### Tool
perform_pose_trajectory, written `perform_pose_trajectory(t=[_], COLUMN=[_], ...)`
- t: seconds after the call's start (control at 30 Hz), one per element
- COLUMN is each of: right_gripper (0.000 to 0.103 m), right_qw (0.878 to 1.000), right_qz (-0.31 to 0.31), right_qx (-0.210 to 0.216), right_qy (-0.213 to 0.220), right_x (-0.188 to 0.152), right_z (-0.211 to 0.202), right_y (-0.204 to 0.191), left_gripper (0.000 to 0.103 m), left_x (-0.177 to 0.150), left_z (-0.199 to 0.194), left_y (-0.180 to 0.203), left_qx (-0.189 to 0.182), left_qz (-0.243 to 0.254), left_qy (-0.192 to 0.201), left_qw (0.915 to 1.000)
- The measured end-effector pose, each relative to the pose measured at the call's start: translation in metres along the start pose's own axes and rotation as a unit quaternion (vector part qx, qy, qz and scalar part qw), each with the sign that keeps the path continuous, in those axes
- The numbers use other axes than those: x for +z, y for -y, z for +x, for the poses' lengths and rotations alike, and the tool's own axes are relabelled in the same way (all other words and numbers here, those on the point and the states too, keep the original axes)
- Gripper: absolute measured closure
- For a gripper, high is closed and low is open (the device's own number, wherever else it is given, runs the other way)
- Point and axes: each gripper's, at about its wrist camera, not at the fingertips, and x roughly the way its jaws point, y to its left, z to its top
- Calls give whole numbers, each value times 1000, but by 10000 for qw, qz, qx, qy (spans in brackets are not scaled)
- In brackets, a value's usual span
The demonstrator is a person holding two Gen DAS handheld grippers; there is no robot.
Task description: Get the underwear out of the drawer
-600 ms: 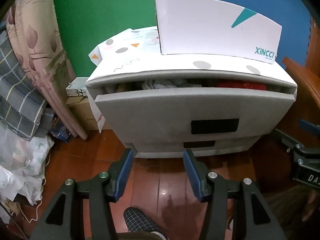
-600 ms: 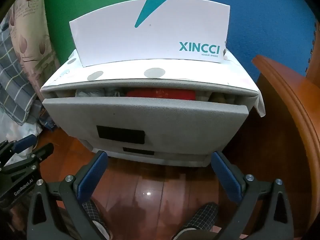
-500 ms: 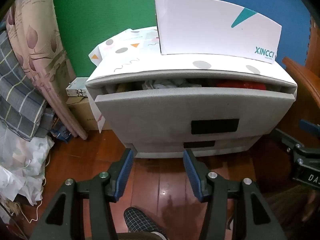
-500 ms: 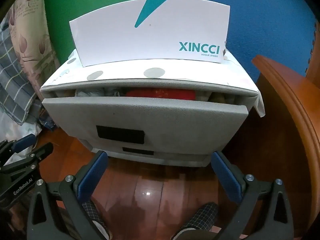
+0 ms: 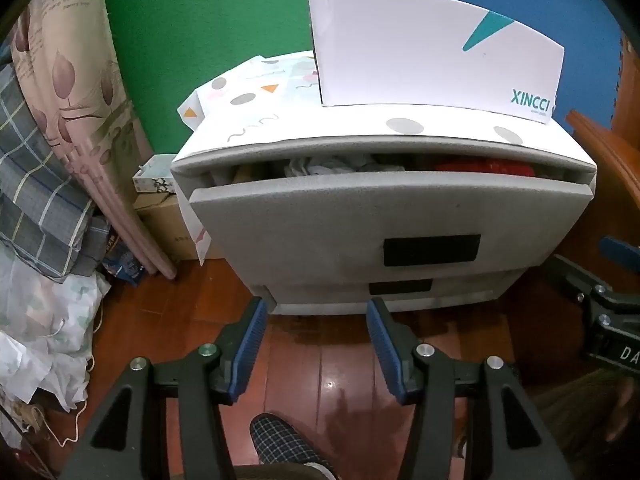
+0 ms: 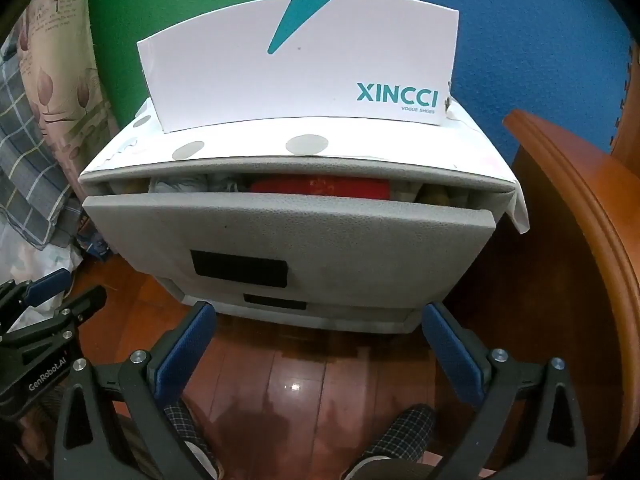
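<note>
A grey plastic drawer unit stands on the wooden floor; its top drawer (image 5: 392,216) (image 6: 288,232) is pulled out a little, leaving a slit at the top. Through the slit I see pale crumpled cloth (image 5: 332,166) (image 6: 180,186) on the left and a red garment (image 5: 486,168) (image 6: 320,188) on the right. My left gripper (image 5: 316,312) hangs open in front of the unit's base with nothing between its blue pads. My right gripper (image 6: 318,316) stands wide open, likewise empty, low before the drawer front.
A white XINCCI shoe box (image 6: 304,68) sits on the dotted sheet covering the unit's top. Folded bedding and bags (image 5: 44,184) pile up at the left, a cardboard box (image 5: 168,224) beside the unit. A wooden furniture edge (image 6: 580,240) is close on the right. Plaid slippers (image 6: 400,428) below.
</note>
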Motion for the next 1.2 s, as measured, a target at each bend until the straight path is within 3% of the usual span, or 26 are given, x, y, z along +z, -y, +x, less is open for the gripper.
perform_pose_trajectory(t=[1.2], right_gripper=[1], right_qw=[10000], right_qz=[48], right_qx=[-12], right_qy=[-56], right_x=[-1], right_z=[6], right_y=[4], left_gripper=[50], left_x=[-6], left_z=[4], left_y=[3], left_qx=[14], left_qz=[26], left_qy=[-23], left_qw=[10000])
